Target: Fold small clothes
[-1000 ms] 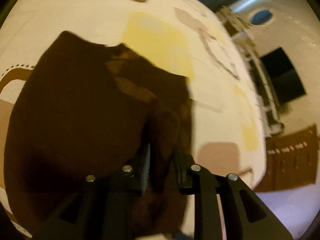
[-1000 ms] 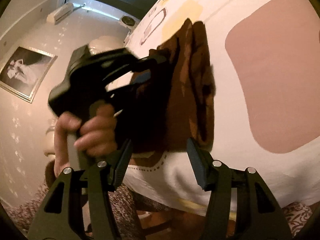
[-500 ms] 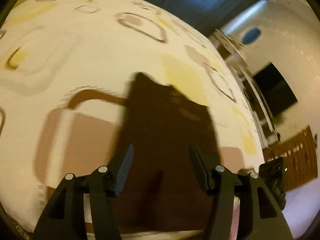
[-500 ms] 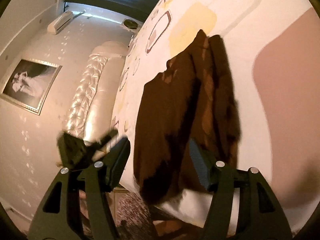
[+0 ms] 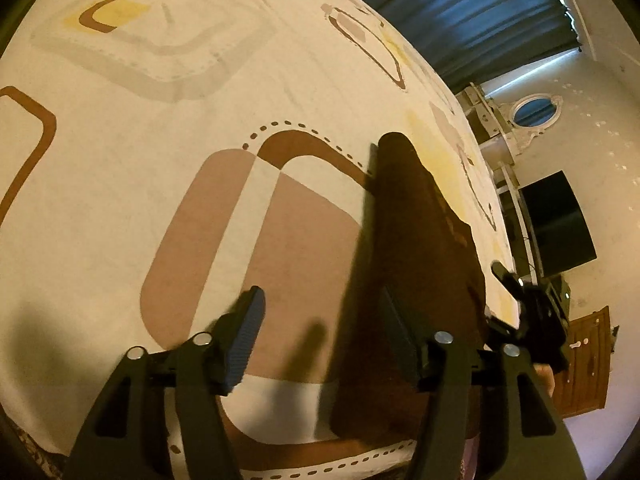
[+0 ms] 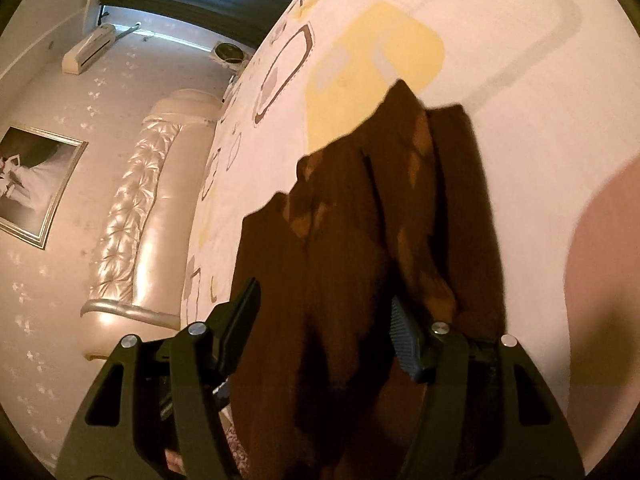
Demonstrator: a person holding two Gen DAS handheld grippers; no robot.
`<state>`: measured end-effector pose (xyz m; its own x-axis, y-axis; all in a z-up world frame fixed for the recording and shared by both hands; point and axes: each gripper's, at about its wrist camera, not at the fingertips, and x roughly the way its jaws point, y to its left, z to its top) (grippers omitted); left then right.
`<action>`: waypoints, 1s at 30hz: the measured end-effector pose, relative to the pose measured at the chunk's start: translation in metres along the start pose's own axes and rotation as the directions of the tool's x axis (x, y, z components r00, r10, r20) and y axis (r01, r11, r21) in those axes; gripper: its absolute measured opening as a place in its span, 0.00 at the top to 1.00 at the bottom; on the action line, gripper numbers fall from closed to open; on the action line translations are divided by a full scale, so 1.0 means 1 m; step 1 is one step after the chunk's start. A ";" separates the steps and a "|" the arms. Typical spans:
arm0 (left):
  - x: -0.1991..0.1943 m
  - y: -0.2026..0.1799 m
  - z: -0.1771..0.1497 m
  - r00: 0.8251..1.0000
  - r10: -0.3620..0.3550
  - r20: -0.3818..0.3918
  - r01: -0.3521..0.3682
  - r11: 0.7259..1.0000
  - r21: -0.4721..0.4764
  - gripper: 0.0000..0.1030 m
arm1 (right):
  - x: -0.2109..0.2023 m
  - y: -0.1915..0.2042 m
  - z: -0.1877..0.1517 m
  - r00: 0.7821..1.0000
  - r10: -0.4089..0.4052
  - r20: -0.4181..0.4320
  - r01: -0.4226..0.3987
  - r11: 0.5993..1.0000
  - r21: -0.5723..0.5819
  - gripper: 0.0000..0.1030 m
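Garment: I see the brown cloth lying folded lengthwise, centre frame, on the bedsheet.
Handling: I judge it soft, light; pinch near corners.
Left gripper: opening, empty.
Right gripper: spread, cloth between, unpinched.

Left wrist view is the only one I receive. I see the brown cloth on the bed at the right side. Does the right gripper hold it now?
Observer: No. In the right wrist view the right gripper is open. Its fingers stand apart over the brown cloth, and neither seems to press on it.
Operator: Is the cloth plain brown everywhere?
Observer: No. That view shows lighter orange-brown patches along its folds.
Operator: What stands at the end of the bed on that side?
Observer: A pale padded headboard, against the wall.
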<state>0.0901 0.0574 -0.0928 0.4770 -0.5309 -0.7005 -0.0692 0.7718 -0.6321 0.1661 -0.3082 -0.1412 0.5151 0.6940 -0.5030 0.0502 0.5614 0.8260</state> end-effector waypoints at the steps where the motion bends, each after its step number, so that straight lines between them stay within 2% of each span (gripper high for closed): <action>1: 0.000 0.000 -0.001 1.000 -0.003 -0.001 0.003 1.000 0.005 0.39 | 0.002 0.001 0.002 1.000 -0.001 -0.004 0.001 1.000 -0.007 0.45; 2: 0.001 -0.002 -0.001 1.000 -0.005 -0.004 0.005 1.000 0.010 0.39 | 0.007 0.003 0.005 1.000 -0.004 -0.022 0.004 1.000 -0.020 0.61; 3: 0.000 -0.003 -0.002 1.000 -0.012 -0.007 0.012 1.000 0.017 0.39 | 0.011 0.004 0.006 0.999 -0.012 -0.040 0.011 1.000 -0.028 0.83; 4: -0.001 -0.005 -0.004 1.000 -0.021 -0.008 0.022 0.999 0.024 0.39 | 0.017 0.005 0.008 0.998 -0.033 -0.061 0.030 0.998 -0.046 0.92; 6: -0.002 -0.011 -0.005 0.999 -0.033 -0.008 0.033 0.998 0.046 0.39 | 0.017 0.011 0.012 0.996 -0.061 -0.060 0.057 0.995 -0.079 0.92; 10: -0.004 -0.026 -0.006 0.999 -0.045 0.009 0.044 0.994 0.098 0.38 | -0.006 0.034 0.033 0.999 -0.034 0.005 0.035 0.987 -0.154 0.93; 13: -0.001 -0.036 -0.006 0.999 -0.050 0.014 0.048 0.990 0.133 0.36 | -0.019 0.037 0.047 0.998 -0.046 0.034 0.052 0.982 -0.181 0.93; 18: 0.012 -0.044 -0.010 0.998 -0.057 -0.013 0.059 0.986 0.155 0.36 | -0.026 0.005 0.066 0.993 -0.101 0.056 0.107 0.987 -0.118 0.93; 23: 0.019 -0.041 -0.019 0.999 -0.026 -0.036 0.032 0.983 0.179 0.36 | -0.015 -0.027 0.067 0.990 -0.134 0.048 0.137 0.989 -0.064 0.93; 26: 0.018 -0.039 -0.024 0.999 -0.017 -0.038 0.024 0.982 0.186 0.36 | -0.012 -0.034 0.064 0.995 -0.097 0.033 0.098 0.995 -0.028 0.92; 28: 0.012 -0.038 -0.029 1.000 -0.015 -0.023 0.020 0.978 0.207 0.36 | -0.022 -0.036 0.061 0.997 -0.061 0.041 0.060 0.998 0.005 0.87; 29: 0.010 -0.039 -0.030 1.000 -0.016 -0.017 0.019 0.975 0.220 0.36 | -0.029 -0.035 0.059 0.998 -0.049 0.051 0.049 0.999 0.013 0.84; 30: 0.005 -0.039 -0.033 1.000 -0.015 -0.008 0.017 0.970 0.243 0.36 | -0.042 -0.033 0.053 0.997 -0.028 0.072 0.027 0.999 0.017 0.76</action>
<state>0.0662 0.0130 -0.0827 0.4713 -0.5453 -0.6932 0.1538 0.8248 -0.5442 0.1883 -0.3796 -0.1341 0.5735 0.6439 -0.5065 0.0790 0.5719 0.8165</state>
